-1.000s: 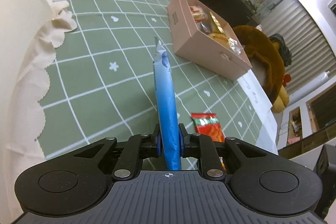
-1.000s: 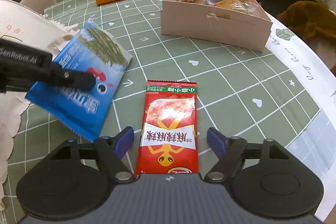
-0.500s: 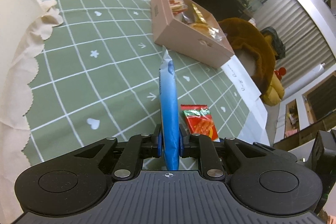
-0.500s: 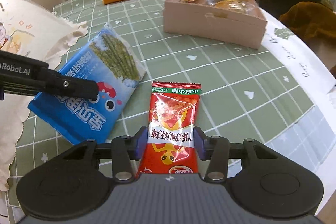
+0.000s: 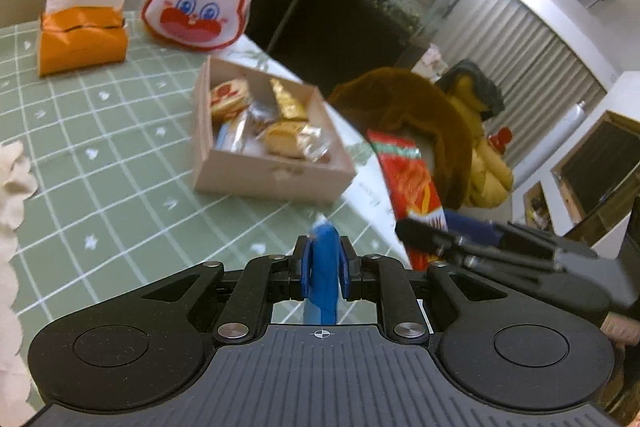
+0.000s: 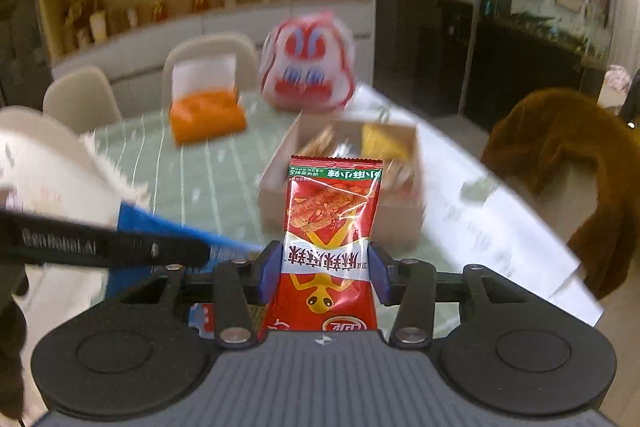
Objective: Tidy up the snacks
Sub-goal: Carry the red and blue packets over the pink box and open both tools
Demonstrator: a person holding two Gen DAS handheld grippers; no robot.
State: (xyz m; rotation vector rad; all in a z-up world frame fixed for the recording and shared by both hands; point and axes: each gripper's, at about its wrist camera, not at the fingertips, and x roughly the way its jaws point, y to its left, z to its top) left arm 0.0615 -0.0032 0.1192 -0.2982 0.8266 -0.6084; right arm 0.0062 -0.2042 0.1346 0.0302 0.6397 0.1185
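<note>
Snacks airborne near pink cardboard box (image 5: pixel 256 175): left gripper (image 5: pixel 323 269) clamped edge-on on blue foil packet (image 5: pixel 322 287), right gripper (image 6: pixel 325 271) pinching red crinkly packet (image 6: pixel 332 239) upright; likely readying drops into box.

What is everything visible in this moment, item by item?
blue snack bag: 1, blue, clamped in left gripper
red snack packet: 1, red, clamped in right gripper
cardboard box: 1, pale pink-beige, on table, wrapped snacks inside
tablecloth: 1, green with white grid
tissue box: 1, orange, far side
rabbit-face bag: 1, white and red, behind box
plush toy: 1, brown, beside table
left gripper: 1, black, shut
right gripper: 1, black, shut
</note>
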